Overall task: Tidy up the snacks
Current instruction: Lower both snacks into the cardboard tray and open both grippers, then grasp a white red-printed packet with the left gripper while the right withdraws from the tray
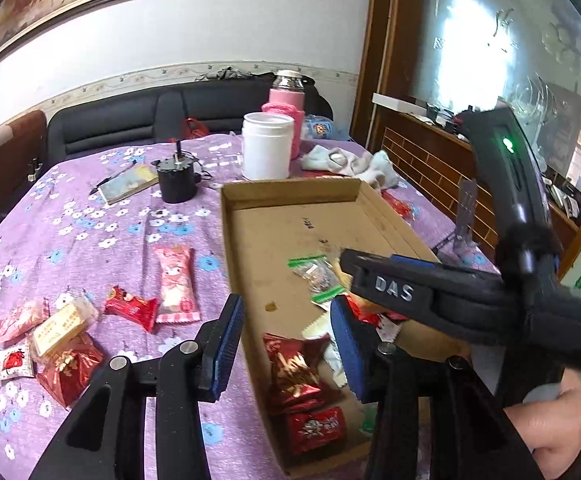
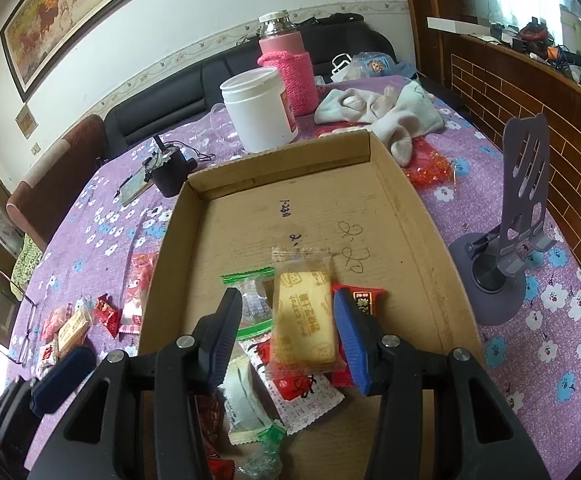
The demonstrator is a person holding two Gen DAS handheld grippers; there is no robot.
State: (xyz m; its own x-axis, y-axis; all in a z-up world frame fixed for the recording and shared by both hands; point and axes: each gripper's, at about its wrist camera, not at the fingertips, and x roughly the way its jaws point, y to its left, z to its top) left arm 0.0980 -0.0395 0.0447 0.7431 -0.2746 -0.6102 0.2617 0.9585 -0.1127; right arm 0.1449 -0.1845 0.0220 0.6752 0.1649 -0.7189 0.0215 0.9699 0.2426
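A shallow cardboard tray (image 1: 310,216) (image 2: 290,184) lies on the purple flowered tablecloth. My right gripper (image 2: 286,338) hangs open over its near end. A clear-wrapped biscuit packet (image 2: 304,320) lies between its fingers on other wrapped snacks, with a gap to the left pad. My left gripper (image 1: 286,348) is open and empty, straddling the tray's left wall above red packets (image 1: 294,364). Left of the tray lie loose snacks on the cloth: a pink packet (image 1: 176,284), a red candy (image 1: 130,306) and a biscuit packet (image 1: 64,330). One of the right gripper's fingers (image 1: 386,280) crosses the left wrist view.
Behind the tray stand a white jar (image 1: 267,146), a pink flask (image 1: 286,92) and a small black device (image 1: 176,178). A crumpled cloth (image 1: 354,162) lies at the back right. A grey phone stand (image 2: 506,240) is right of the tray. A hand (image 1: 550,420) grips the right handle.
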